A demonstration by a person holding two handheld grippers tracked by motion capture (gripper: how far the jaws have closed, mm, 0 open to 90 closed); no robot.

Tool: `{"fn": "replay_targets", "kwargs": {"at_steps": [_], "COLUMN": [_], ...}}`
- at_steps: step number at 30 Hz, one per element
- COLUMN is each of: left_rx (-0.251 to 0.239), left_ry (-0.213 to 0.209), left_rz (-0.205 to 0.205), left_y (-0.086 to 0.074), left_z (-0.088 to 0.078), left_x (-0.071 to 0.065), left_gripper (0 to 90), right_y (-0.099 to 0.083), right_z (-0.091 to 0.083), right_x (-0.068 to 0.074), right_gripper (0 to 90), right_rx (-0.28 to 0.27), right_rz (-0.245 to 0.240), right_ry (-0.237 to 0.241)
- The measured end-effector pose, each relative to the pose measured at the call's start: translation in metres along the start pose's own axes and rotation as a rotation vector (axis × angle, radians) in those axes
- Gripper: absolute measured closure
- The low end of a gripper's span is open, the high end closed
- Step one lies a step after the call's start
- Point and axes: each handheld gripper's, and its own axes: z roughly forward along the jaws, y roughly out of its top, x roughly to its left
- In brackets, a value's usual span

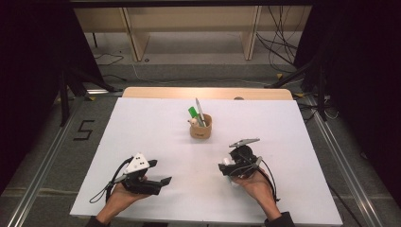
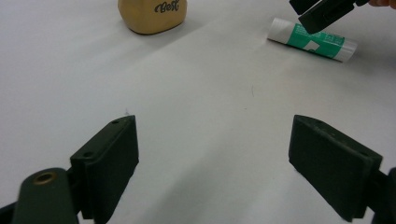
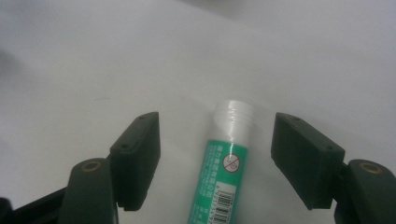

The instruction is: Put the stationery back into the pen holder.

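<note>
A glue stick [image 3: 223,164] with a green label and a white cap lies flat on the white table top [image 1: 156,127]. My right gripper [image 3: 217,128] is open, one jaw on either side of the stick with a gap to each pad. From above, the right gripper [image 1: 228,167] hangs over the glue stick [image 1: 228,161] at the table's front right. My left gripper [image 2: 212,140] is open over bare white surface with nothing between its jaws. It rests at the front left [image 1: 160,172]. Its camera catches the glue stick [image 2: 314,40] under the right gripper [image 2: 322,11].
A tan cup [image 1: 201,128] stands mid-table behind both grippers, holding a green marker [image 1: 193,112], a grey pen [image 1: 200,111] and a small white item. The cup [image 2: 152,14] bears dark lettering. Cables and wooden frames lie on the floor beyond the table.
</note>
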Motion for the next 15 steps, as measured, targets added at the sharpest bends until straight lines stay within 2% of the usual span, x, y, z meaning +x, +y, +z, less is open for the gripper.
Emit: {"fn": "replay_targets", "kwargs": {"at_steps": [5,10,15], "left_rx": [0.005,0.006,0.008], "left_ry": [-0.003,-0.002,-0.001], "left_rz": [0.001,0.001,0.001], "left_y": [0.0,0.0,-0.001], "left_z": [0.0,0.001,0.001], "left_x": [0.0,0.0,-0.001], "left_gripper": [15.7,15.7,15.7], "right_y": [0.001,0.002,0.004], "right_z": [0.004,0.011,0.015], "right_x": [0.001,-0.001,-0.005], "right_gripper": [38.1,39.9,43.4], "right_rx": [0.022,0.082,0.096], "right_rz": [-0.005,-0.005,0.013], "right_ry": [0.001,0.008,0.009]}}
